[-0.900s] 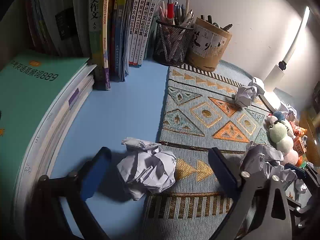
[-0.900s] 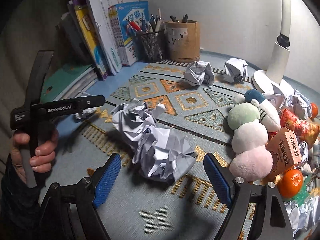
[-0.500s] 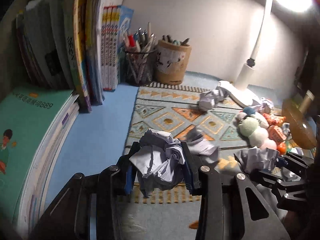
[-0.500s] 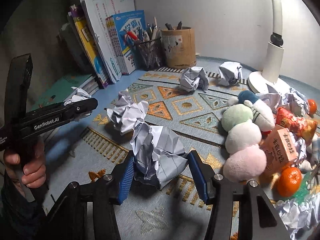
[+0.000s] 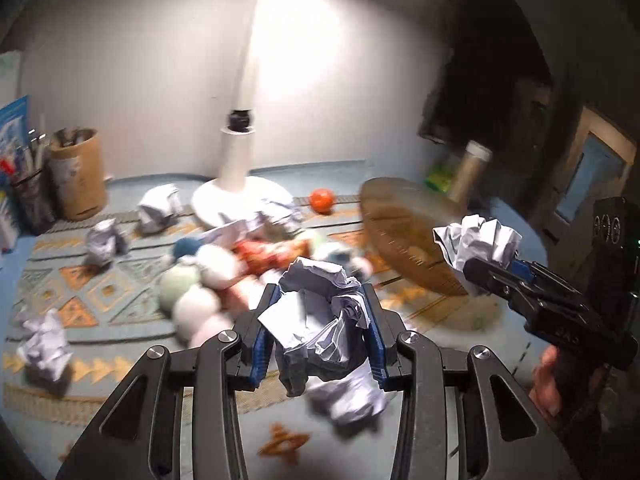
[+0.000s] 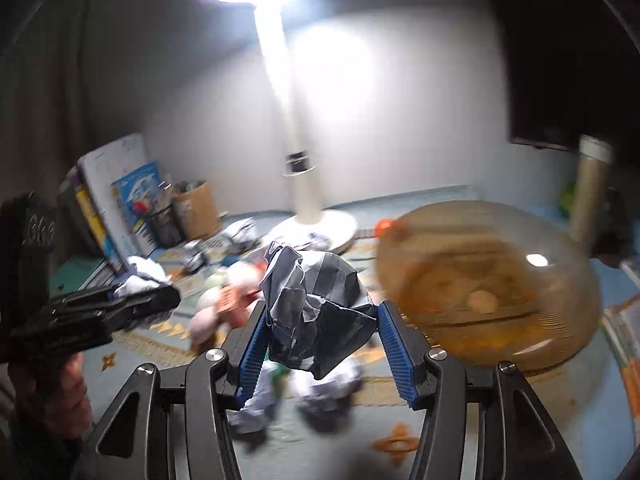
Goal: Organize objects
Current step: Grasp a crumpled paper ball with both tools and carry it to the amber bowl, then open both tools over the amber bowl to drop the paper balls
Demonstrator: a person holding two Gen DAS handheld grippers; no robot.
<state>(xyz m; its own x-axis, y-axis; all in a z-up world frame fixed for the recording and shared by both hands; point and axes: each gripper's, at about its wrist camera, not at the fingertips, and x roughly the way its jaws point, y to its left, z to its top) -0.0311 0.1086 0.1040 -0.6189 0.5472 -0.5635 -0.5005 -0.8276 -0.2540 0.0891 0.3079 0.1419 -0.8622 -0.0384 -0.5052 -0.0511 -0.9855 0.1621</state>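
While both grippers are lifted above the desk, each with a load, the scene reads as follows, largest item first.

Patterned mat (image 5: 100,292): covers most of the desk; loose paper balls remain scattered on it, so the tidying looks only partly done.

Desk lamp (image 5: 240,184): white, upright, its round base on the far edge of the mat.

Brown basket (image 6: 488,288): round and mesh-walled, to the right of the lamp base; judged the likely destination for the waste paper. No paper is visible inside it.

Plush toy (image 5: 192,288): lies left of centre among blurred snack packets, not yet sorted.

Right gripper (image 6: 320,344): blue pads clenched on a crumpled paper ball (image 6: 316,308), held in the air just left of the basket.

Left gripper (image 5: 316,340): fingers pressed tight on a second paper wad (image 5: 320,312), held clear of the mat, near the centre of the desk.

Orientation: both balls are irregular lumps with no clear long axis; each bulges upward out of its jaws, towards the lamp.

Loose balls (image 5: 44,340): at least four left on the mat.

Orange fruit (image 5: 322,200): behind the basket's left rim, untouched.
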